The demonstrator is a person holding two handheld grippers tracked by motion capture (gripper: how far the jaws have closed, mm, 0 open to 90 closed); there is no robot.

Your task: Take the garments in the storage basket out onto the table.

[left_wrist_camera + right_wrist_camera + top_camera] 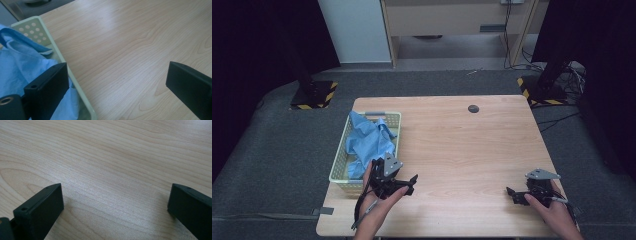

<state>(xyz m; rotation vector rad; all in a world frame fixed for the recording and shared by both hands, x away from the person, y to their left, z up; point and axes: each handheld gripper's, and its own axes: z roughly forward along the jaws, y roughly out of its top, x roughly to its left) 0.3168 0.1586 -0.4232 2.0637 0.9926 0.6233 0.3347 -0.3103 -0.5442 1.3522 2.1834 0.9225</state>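
Note:
A pale green perforated basket stands on the left side of the wooden table and holds crumpled blue cloth. My left gripper hovers at the basket's near right corner, open, with nothing between its jaws. In the left gripper view the basket rim and the blue cloth sit at the left, one jaw over the cloth and the other over bare wood. My right gripper rests low near the table's front right, open and empty, with bare wood grain between its jaws.
A small dark round disc lies near the table's far edge. Black stands with yellow-striped bases sit on the grey floor behind the table, and cables trail at the right. A wooden cabinet stands at the back.

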